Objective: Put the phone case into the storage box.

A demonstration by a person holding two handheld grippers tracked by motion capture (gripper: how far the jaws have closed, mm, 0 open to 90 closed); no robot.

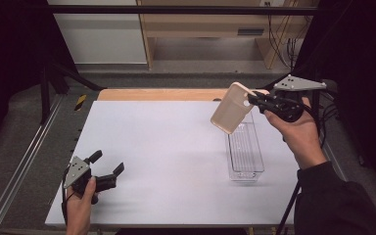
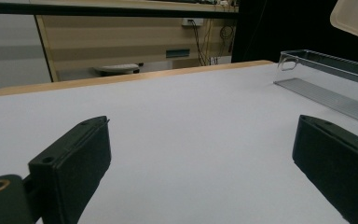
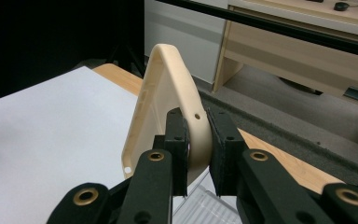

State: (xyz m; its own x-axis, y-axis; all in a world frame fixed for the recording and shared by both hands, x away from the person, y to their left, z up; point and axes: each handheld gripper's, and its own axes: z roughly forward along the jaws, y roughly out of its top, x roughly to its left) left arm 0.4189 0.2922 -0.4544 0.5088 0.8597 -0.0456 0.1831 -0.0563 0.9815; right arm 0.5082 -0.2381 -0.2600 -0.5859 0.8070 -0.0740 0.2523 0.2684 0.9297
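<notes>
Lid hangs in the air, pinched at one edge by your right tool, tilted so its far end points up and away from you. It sits over the far end of the clear bin, not touching it. In the right gripper view the two black jaws press on the lid's rim from both sides, with a corner of the bin showing below them. The bin stands on the white surface, on your right side, its long side running away from you. Your left tool rests low at the near left of the surface, jaws spread wide with nothing between them, well apart from the bin. In the left gripper view the bin lies ahead to the right, the lid above it.
</notes>
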